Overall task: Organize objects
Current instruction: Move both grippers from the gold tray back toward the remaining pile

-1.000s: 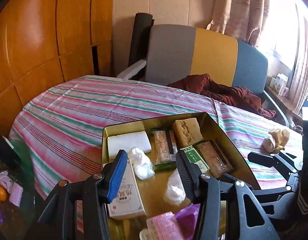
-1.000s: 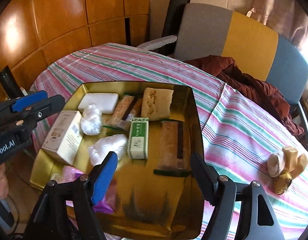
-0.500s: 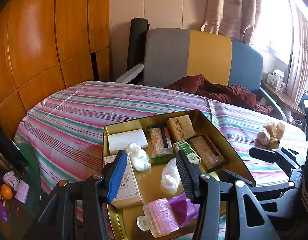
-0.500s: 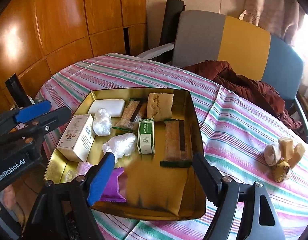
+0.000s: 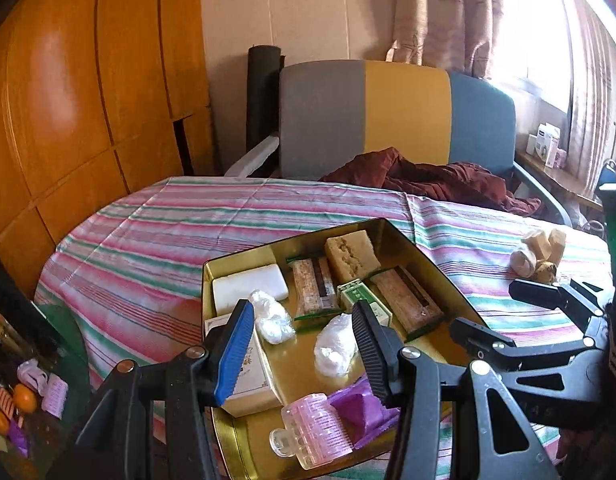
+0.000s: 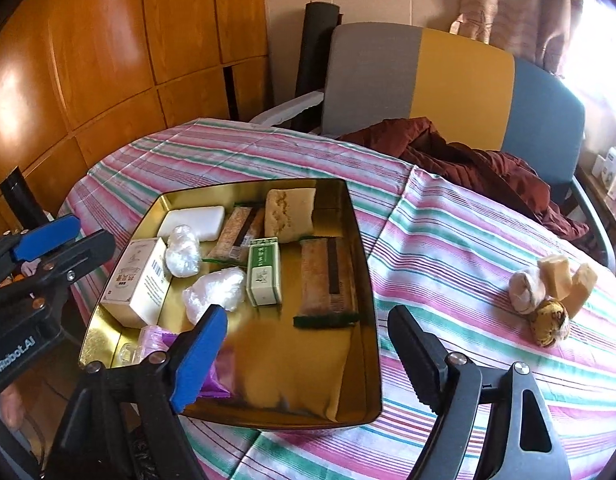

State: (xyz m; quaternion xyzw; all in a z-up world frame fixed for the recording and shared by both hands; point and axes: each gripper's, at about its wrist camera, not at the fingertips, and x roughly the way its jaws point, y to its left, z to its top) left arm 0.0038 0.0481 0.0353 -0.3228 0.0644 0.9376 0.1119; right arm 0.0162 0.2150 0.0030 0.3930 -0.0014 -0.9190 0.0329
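A gold tin tray [image 6: 364, 264] [image 5: 440, 264] sits on the striped tablecloth. It holds a white soap bar [image 6: 193, 220], a white box [image 6: 141, 280], two plastic-wrapped lumps [image 6: 213, 290], a green box [image 6: 263, 270], wrapped bars [image 6: 328, 276], a sponge cake block [image 6: 287, 214], a pink hair roller [image 5: 316, 434] and a purple wrapper [image 5: 360, 404]. My left gripper [image 5: 303, 350] is open and empty over the tray's near left end. My right gripper [image 6: 308, 354] is open and empty above the tray's near edge.
A small pile of beige blocks and a spotted ball [image 6: 548, 296] lies on the cloth right of the tray. A dark red garment [image 6: 468, 160] drapes over the table's far edge by a grey, yellow and blue chair [image 6: 460, 84]. Clutter lies on a low green surface [image 5: 23, 396] at left.
Both grippers have pulled back and risen from the tray, so more of the tray and the table shows. Both stay open and empty.
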